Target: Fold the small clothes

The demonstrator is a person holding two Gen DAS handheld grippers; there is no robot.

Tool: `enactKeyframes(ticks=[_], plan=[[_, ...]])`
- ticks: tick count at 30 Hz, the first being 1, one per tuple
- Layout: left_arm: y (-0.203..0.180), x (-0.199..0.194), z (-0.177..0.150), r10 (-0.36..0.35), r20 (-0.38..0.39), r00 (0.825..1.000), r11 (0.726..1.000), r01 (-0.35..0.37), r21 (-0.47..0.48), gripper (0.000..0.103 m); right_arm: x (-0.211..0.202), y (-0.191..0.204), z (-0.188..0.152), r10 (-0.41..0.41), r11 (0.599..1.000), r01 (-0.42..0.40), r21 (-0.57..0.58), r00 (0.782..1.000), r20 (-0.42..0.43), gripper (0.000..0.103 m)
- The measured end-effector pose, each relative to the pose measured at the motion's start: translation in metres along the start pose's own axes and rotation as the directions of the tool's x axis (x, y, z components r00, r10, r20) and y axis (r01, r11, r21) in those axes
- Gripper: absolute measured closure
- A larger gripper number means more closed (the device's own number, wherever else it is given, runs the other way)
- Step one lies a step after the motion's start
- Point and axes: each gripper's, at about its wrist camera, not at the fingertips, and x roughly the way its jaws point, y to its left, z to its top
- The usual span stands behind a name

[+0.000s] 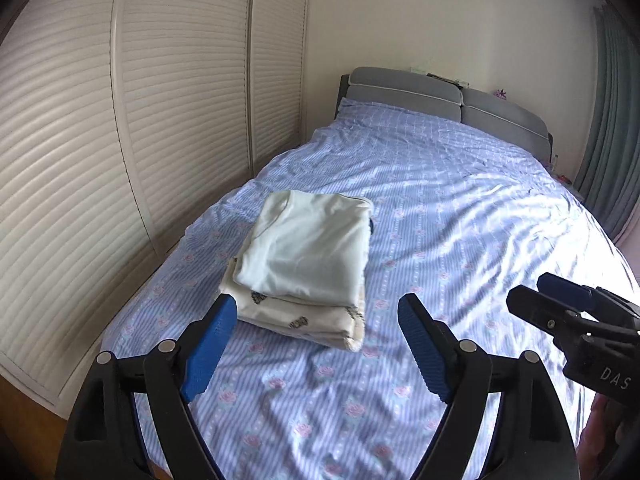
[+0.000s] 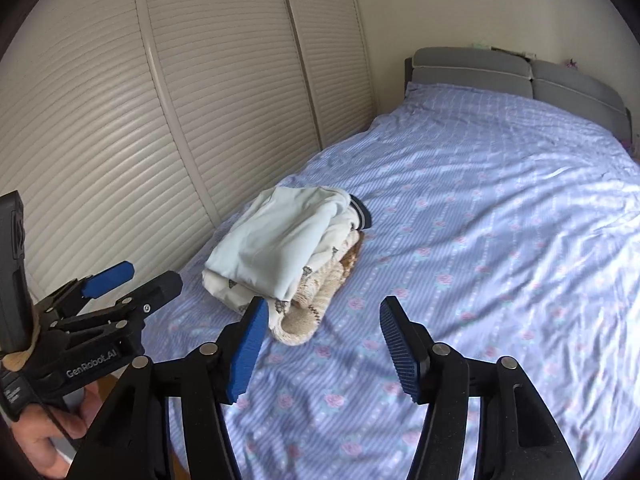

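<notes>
Left gripper (image 1: 316, 322): blue-padded fingers spread wide at the lower centre of the left wrist view, holding nothing, just short of the near edge of the stack; seen again at lower left of the right wrist view (image 2: 150, 278), gripped by a hand (image 2: 44, 446).
Right gripper (image 2: 322, 326): fingers wide apart at lower centre, empty; tips poke in at the right edge of the left wrist view (image 1: 538, 290).
Folded clothes stack (image 1: 304, 256): left of centre, resting on the bedsheet (image 1: 460, 220); pale mint garment (image 1: 308, 240) on top, cream printed piece (image 1: 296, 316) beneath.
Surroundings: louvred wardrobe doors (image 1: 120, 140) filling the left; grey padded headboard (image 1: 440, 100) at upper right; teal curtain (image 1: 616, 120) at far right.
Obstructions: left finger (image 1: 210, 350) overlapping the stack's near left corner.
Only in right wrist view: knitted beige item (image 2: 324, 296) at the stack's bottom and a navy striped cuff (image 2: 360, 216) at its far end.
</notes>
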Motion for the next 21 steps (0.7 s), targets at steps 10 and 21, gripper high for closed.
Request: enactKeyframes(ticks=[10,21], plan=[[-0.097,-0.101,-0.038,-0.059,0.079,0.995,0.995,0.053,0.08,0.0,-0.147,-0.057,-0.052,-0.196,0.981,0.194,0.032,0.977,0.086,0.032],[-0.208,-0.166,-0.09,-0.182,0.072,0.981,0.964,0.163,0.212,0.0,-0.291,-0.135,-0.133,-0.435,0.895,0.414,0.169,0.893,0.118,0.024]])
